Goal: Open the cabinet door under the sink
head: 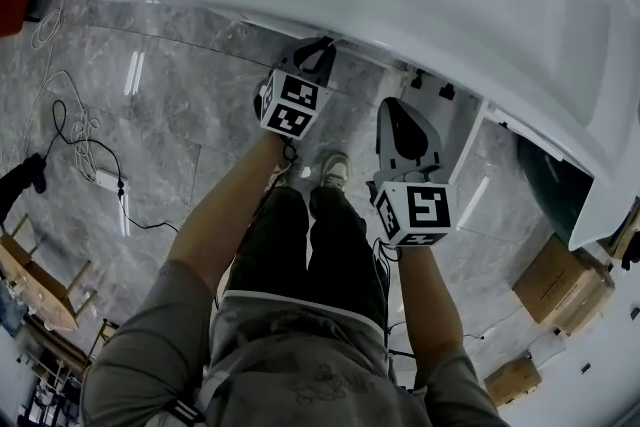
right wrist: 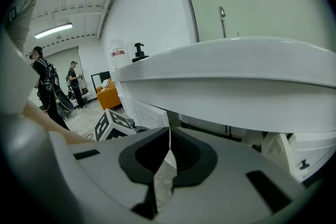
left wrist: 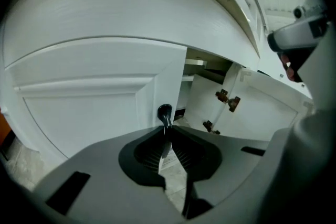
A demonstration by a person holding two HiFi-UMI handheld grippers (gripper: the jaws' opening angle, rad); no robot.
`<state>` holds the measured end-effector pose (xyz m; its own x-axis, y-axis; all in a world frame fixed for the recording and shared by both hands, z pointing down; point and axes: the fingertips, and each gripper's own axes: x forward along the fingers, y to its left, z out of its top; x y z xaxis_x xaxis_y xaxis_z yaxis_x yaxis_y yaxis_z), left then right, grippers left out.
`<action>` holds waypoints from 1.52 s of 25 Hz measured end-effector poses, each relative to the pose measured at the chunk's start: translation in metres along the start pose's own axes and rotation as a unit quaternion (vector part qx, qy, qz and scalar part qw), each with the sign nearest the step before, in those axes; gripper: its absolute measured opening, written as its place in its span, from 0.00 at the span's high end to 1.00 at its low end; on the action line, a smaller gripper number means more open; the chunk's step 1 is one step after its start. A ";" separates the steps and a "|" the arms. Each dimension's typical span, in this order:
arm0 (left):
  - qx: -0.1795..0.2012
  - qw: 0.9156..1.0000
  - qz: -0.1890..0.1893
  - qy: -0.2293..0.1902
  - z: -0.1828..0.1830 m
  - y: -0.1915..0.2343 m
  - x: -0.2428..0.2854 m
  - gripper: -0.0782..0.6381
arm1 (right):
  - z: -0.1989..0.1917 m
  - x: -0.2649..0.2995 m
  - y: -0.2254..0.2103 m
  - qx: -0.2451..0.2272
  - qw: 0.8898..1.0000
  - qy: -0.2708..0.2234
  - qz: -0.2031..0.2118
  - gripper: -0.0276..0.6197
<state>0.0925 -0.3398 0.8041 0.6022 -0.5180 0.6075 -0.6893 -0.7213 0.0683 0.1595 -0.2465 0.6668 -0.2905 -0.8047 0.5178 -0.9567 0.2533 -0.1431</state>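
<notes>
Grasp step: left claw (left wrist: 165, 131) clamped on knob (left wrist: 165, 112) at 12 o'clock; right claw (right wrist: 169, 139) closed, empty. Next: pull door (left wrist: 89, 107) toward 6.

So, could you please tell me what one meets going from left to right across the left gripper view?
White cabinet door → black knob → door hinges → right gripper.

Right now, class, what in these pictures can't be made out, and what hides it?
Head view: jaws of the left hand-held gripper, under the white ceramic sink's rim.
Left gripper view: white panelled cabinet's interior, shadowed, behind its open door.
Right gripper view: slim silver tap, its base behind that rim.
</notes>
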 end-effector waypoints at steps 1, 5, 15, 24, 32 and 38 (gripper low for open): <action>0.012 1.000 -0.005 0.001 -0.002 -0.002 -0.004 0.81 | -0.001 0.000 0.003 -0.002 1.000 0.002 0.002 0.91; 0.034 0.999 -0.021 -0.024 -0.019 -0.011 -0.027 0.82 | 0.002 -0.006 0.012 0.001 1.000 -0.017 -0.002 0.91; 0.111 0.987 -0.102 -0.046 -0.066 -0.020 -0.085 0.82 | -0.012 -0.009 0.070 0.000 0.999 -0.007 0.041 0.91; 0.154 0.977 -0.145 -0.033 -0.098 -0.011 -0.124 0.82 | -0.024 0.005 0.136 -0.035 0.994 0.015 0.103 0.91; 0.162 0.974 -0.158 -0.022 -0.131 0.012 -0.170 0.82 | -0.032 0.017 0.194 -0.057 0.982 0.049 0.172 0.91; 0.148 0.979 -0.141 -0.017 -0.159 0.056 -0.210 0.82 | -0.043 0.029 0.226 -0.030 0.974 0.074 0.210 0.91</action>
<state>-0.1364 -0.1981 0.8062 0.7687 -0.2906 0.5698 -0.3494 -0.9369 -0.0065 -0.0640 -0.1895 0.6859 -0.6461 -0.5385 0.5409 -0.7502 0.5784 -0.3203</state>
